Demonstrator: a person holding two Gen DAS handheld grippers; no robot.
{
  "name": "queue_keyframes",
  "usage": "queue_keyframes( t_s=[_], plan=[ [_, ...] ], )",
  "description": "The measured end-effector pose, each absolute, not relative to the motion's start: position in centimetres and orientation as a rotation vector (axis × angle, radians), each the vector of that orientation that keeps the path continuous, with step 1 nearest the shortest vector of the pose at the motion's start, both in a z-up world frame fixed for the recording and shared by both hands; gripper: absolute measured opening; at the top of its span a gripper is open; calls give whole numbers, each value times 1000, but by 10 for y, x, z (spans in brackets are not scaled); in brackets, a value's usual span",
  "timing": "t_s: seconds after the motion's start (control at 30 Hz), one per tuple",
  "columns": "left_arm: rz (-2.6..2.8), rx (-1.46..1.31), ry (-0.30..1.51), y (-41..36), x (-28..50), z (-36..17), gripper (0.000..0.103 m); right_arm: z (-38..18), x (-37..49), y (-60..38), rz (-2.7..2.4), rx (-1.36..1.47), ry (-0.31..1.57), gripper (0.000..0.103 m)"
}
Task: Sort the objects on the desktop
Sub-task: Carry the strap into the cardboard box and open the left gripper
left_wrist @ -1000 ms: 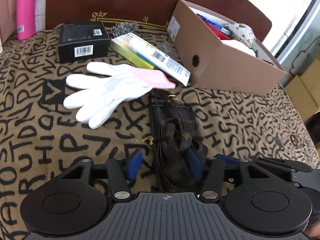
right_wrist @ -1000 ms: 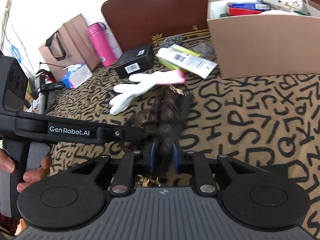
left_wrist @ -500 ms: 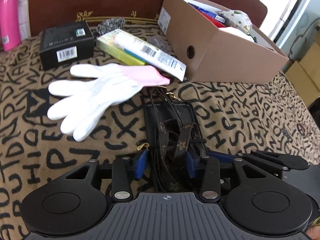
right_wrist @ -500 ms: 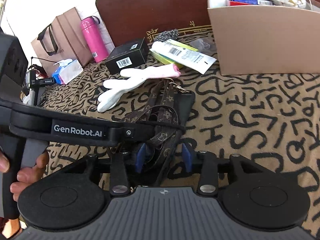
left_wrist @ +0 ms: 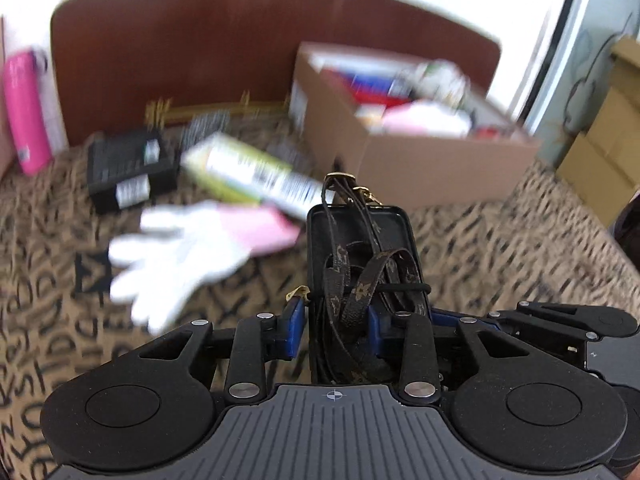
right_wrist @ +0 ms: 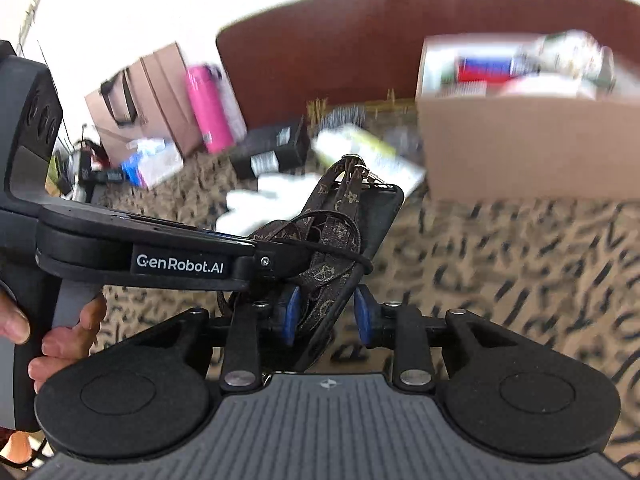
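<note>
Left wrist view shows a big surface (left_wrist: 500, 248) with a letter-print cloth, all blurry. At the far right sits the brown box (left_wrist: 416, 160), already holding some things. To the left lie the black box (left_wrist: 128, 168), the white glove (left_wrist: 180, 248) and the long tube (left_wrist: 256, 172).

Close in, the black phone case (left_wrist: 360, 236) with its brown strap (left_wrist: 360, 292) looks lifted off the cloth. The left gripper (left_wrist: 334, 330) has its blue pads shut tight on the near end of the case. The right gripper (right_wrist: 326, 314) sits around the strap, but its pads look a little apart from it, so I cannot tell if it is pinching.

I think the case is going to the brown box. To do this well, keep the squeeze firm, carry it level, hold the dangling strap up so it does not catch the box wall, and let go only once it is over the opening.
</note>
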State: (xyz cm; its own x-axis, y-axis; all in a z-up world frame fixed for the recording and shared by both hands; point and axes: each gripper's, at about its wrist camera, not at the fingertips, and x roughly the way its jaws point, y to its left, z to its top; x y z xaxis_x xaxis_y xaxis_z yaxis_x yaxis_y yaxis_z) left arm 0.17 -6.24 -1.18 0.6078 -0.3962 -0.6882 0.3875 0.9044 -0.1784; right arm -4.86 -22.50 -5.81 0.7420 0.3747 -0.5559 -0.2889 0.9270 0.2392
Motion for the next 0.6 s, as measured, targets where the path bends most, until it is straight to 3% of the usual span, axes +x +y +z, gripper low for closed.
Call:
queue_keyframes(
  t_s=[0.3, 0.6],
  plan=[
    [-509, -30, 606, -109, 38, 53, 31, 3, -23, -257, 282, 69, 433, 33],
    [-537, -30, 501, -158, 106, 83, 31, 32, 37, -297, 210, 25, 329, 33]
  ],
)
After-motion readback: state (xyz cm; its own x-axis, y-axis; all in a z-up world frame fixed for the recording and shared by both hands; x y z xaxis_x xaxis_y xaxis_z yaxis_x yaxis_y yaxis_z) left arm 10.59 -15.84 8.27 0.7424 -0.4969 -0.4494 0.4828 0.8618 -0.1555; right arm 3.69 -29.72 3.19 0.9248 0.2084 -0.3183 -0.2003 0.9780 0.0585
